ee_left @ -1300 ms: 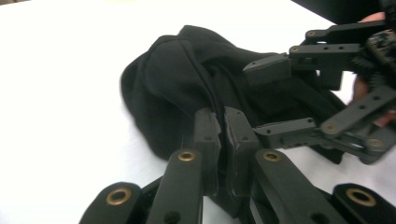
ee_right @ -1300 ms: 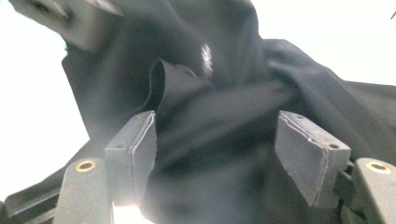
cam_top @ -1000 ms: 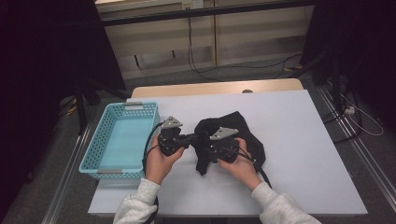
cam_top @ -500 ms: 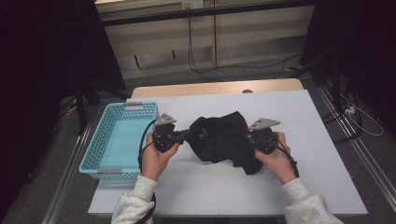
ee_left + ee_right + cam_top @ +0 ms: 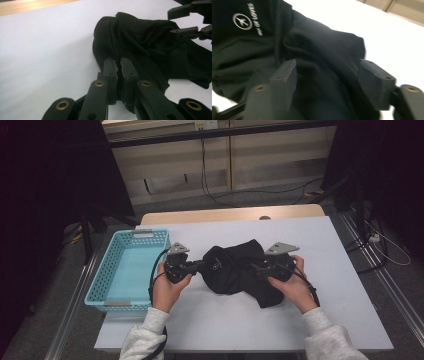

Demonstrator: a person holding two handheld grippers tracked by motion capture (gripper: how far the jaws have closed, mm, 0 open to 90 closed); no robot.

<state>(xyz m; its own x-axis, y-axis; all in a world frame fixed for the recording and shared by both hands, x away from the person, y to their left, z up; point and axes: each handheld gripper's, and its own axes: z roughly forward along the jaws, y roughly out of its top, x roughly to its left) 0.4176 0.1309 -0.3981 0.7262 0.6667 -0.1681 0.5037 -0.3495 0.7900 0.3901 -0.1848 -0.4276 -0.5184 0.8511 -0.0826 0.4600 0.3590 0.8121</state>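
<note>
On white table (image 5: 320, 320): black garment (image 5: 235, 270) lying crosswise; left claw (image 5: 119, 65) pinching its edge, right claw (image 5: 327, 75) gaping over it.

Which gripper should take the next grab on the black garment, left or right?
Right, probably. The right gripper has its jaws open over the black garment, free to close. The left gripper is already shut on the garment's edge, so it serves as the anchor.
</note>
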